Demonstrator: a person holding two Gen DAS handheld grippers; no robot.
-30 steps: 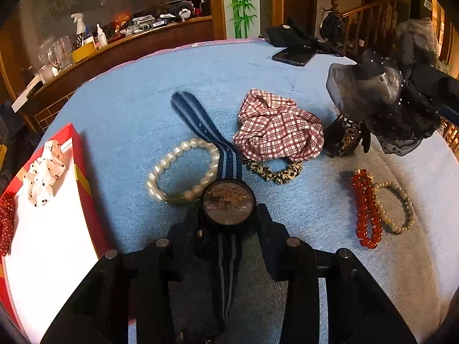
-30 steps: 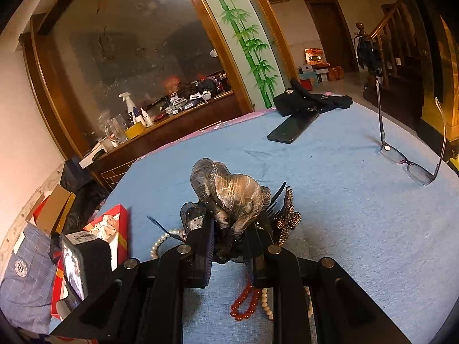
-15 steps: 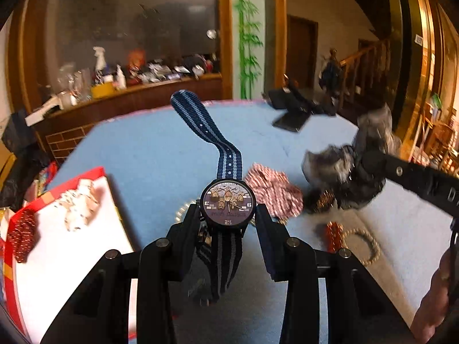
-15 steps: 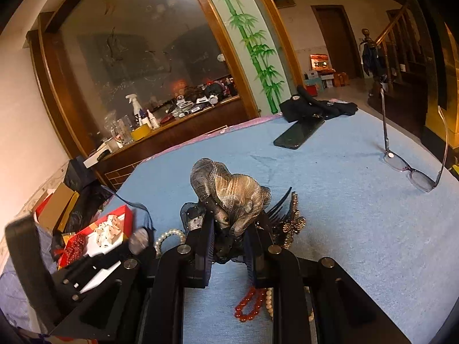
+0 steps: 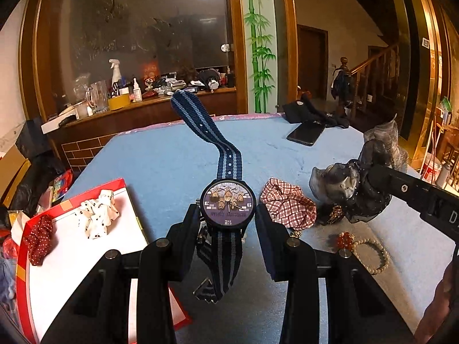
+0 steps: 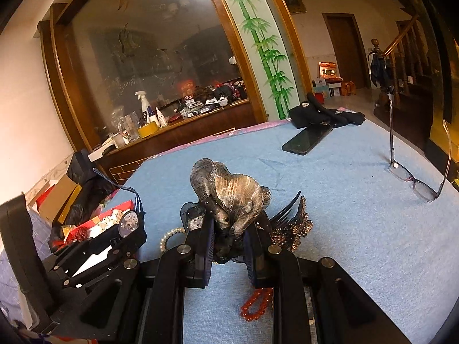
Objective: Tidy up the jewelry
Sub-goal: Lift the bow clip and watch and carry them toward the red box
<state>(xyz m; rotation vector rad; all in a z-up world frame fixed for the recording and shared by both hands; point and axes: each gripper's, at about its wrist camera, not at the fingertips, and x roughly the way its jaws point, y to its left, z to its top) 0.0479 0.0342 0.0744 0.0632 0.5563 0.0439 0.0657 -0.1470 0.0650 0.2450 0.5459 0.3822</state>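
My left gripper [image 5: 228, 216] is shut on a watch [image 5: 228, 203] with a blue striped strap and holds it above the blue table. It also shows in the right wrist view [image 6: 129, 223]. My right gripper [image 6: 229, 235] is shut on a grey mesh hair bow [image 6: 229, 192], lifted off the table; the bow shows at the right of the left wrist view [image 5: 352, 183]. A red-rimmed white box [image 5: 74, 258] at the left holds a white dotted scrunchie [image 5: 97, 212] and a red scrunchie [image 5: 38, 238].
On the blue table [image 5: 160, 160] lie a plaid scrunchie [image 5: 289, 205], a red bead bracelet [image 6: 256, 305], a pearl bracelet [image 5: 373, 255], a jewelled comb [image 6: 292, 229], a phone [image 6: 307, 140], glasses [image 6: 413, 180] and black cloth [image 6: 324, 113].
My left gripper has lifted the watch off the table and tilted up, toward the box side. My right gripper has held the hair bow raised and nearly still.
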